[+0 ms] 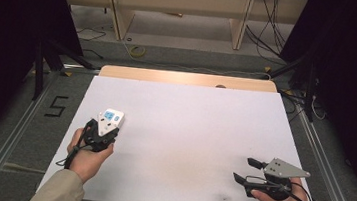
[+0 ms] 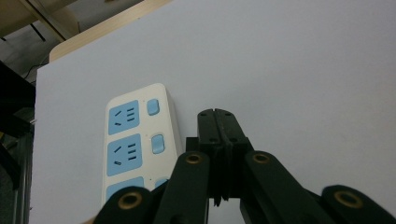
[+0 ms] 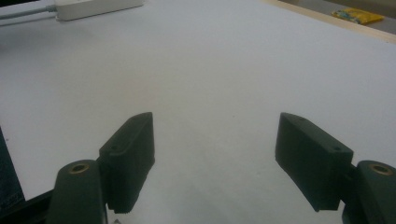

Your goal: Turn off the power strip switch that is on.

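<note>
A white power strip (image 1: 109, 119) with blue sockets lies on the white table (image 1: 188, 131), toward its left side. The left gripper (image 1: 101, 133), held in the person's left hand (image 1: 87, 156), sits just beside the strip's near end with its 2 jaws pressed together on nothing. Well apart from the strip, at the table's near right corner, the right gripper (image 1: 245, 170) hovers with jaws spread wide.

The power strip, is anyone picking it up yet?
Not yet. The power strip lies flat on the white table. The left gripper is shut beside it, holding nothing. The right gripper waits open, far off. Grabbing it is still left.
</note>
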The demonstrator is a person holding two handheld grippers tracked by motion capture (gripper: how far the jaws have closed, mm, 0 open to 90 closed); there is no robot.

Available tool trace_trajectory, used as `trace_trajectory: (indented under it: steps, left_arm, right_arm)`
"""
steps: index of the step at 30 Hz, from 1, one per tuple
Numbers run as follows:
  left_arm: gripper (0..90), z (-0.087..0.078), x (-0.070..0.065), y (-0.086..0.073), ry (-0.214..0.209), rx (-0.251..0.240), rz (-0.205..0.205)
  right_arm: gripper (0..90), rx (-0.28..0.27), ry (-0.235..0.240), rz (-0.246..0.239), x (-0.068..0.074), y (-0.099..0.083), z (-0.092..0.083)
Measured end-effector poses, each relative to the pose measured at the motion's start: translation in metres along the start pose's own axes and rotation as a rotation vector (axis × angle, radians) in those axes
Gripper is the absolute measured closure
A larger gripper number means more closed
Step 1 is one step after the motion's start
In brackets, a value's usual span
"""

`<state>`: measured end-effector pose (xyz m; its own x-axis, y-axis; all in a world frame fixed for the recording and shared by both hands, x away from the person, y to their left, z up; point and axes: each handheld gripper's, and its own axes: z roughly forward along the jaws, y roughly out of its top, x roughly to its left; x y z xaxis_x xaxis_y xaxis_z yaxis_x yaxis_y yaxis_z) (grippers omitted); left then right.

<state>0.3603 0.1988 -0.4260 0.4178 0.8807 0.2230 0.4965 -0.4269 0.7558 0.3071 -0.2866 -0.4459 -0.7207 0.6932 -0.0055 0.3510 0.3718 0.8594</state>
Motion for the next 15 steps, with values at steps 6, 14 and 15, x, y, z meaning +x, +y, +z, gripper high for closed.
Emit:
trace_trajectory:
  steps: [6,14,15]
  left_arm:
    - [89.7,0.004,0.003,0.002,0.009,0.008,-0.002]
    - [89.7,0.009,0.01,0.003,0.025,0.016,-0.021]
    - [89.7,0.01,0.011,0.003,0.026,0.021,-0.021]
  right_arm:
    - [29.2,0.001,0.0,-0.001,0.0,0.0,0.0]
    - [29.2,-0.001,0.0,-0.003,0.0,0.0,0.0]
    - [29.3,-0.001,0.001,-0.003,0.0,0.0,0.0]
